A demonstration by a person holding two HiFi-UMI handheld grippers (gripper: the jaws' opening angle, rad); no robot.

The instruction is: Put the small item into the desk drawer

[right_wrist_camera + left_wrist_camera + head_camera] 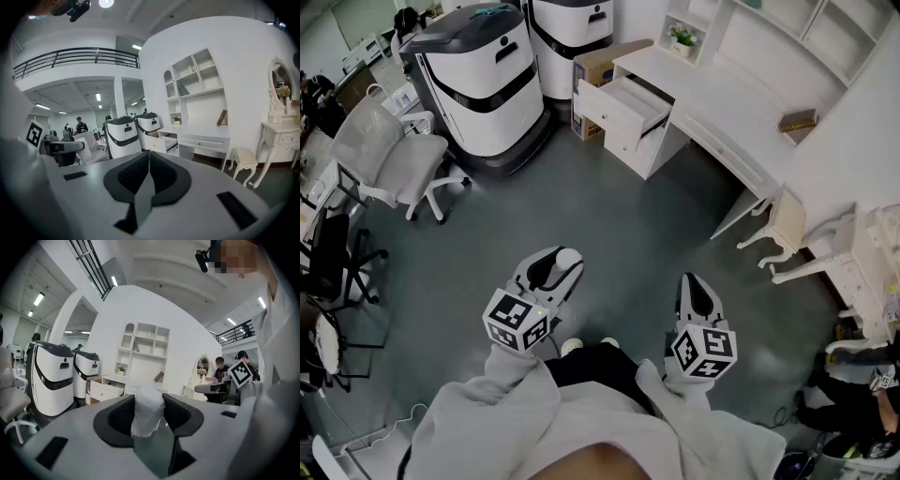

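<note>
My left gripper is shut on a small white wrapped item, which stands upright between the two black pads; the same item shows as a pale lump at the jaw tips in the head view. My right gripper is shut with nothing between its pads. Both are held low in front of my body, over the grey floor. The white desk stands far ahead on the right, its left drawer pulled open. That open drawer also appears in the right gripper view.
Two large white and black machines stand at the back left next to a cardboard box. Office chairs line the left side. A white stool and a dressing table stand on the right. A person sits at lower right.
</note>
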